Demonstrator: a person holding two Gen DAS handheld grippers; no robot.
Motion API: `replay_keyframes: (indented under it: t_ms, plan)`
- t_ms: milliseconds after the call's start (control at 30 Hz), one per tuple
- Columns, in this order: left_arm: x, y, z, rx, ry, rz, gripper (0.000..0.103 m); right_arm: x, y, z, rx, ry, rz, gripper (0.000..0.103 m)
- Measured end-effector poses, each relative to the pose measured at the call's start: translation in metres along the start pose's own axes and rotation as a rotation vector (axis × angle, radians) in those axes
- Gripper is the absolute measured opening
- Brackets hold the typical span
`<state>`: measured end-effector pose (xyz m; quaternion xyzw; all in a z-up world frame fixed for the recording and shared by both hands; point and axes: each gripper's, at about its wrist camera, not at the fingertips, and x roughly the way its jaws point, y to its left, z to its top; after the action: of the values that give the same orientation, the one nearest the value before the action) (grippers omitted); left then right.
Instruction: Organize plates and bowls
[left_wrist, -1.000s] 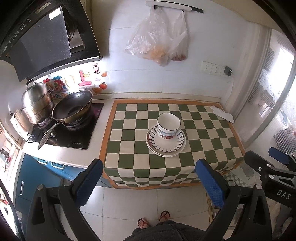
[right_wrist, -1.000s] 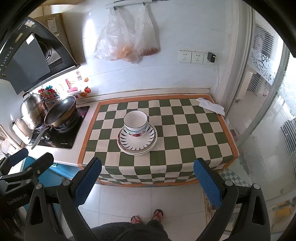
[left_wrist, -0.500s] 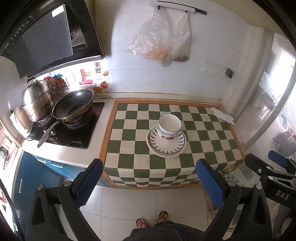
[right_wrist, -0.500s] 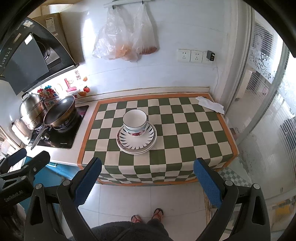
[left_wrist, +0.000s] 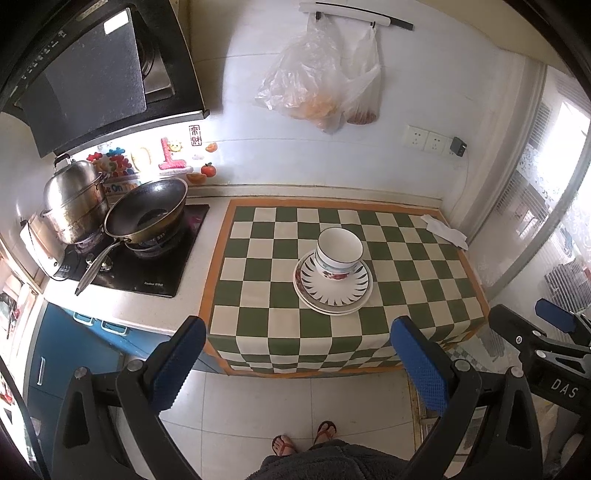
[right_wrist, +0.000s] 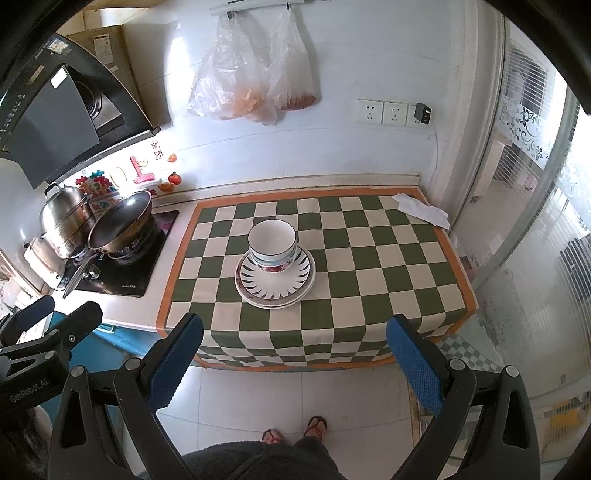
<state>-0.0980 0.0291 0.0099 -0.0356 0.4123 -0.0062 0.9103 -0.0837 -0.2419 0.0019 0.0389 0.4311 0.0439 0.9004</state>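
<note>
A stack of white bowls (left_wrist: 338, 255) (right_wrist: 272, 246) stands on stacked plates (left_wrist: 332, 297) (right_wrist: 275, 291) with a dark petal rim, in the middle of the green-and-white checked cloth (left_wrist: 406, 273) (right_wrist: 369, 258). My left gripper (left_wrist: 299, 363) hangs open, high above the floor and well short of the counter's front edge. My right gripper (right_wrist: 295, 360) is open too, equally far back. Nothing is between either pair of blue-padded fingers. Each gripper shows at the edge of the other's view.
A wok (left_wrist: 147, 212) and a steel pot (left_wrist: 74, 205) sit on the hob at the left, under a range hood (left_wrist: 92, 74). A white cloth (right_wrist: 421, 212) lies at the counter's far right corner. Plastic bags (right_wrist: 255, 85) hang on the wall. A person's sandalled feet (left_wrist: 304, 437) stand on the tiled floor.
Both grippers have drifted slightly back and up from the counter, so the stack looks a little smaller and farther. The bowls and plates have not moved. Both grippers stay open.
</note>
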Motion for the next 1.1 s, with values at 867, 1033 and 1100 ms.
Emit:
replay_keyframes:
  t_ms: [867, 1033, 1100]
  plan:
    - [0.0011, 0.0053, 0.0057, 0.000, 0.004, -0.004, 0.103, 0.0030, 0.0036, 0.0070, -0.003, 0.003, 0.003, 0.101]
    - [0.0011, 0.0060, 0.0053, 0.000, 0.003, -0.002, 0.103, 0.0029, 0.0031, 0.0066, -0.002, 0.004, 0.005, 0.101]
    - [0.0008, 0.0079, 0.0037, -0.004, -0.002, -0.002, 0.103, 0.0028, 0.0036, 0.0064, -0.001, 0.003, 0.004, 0.101]
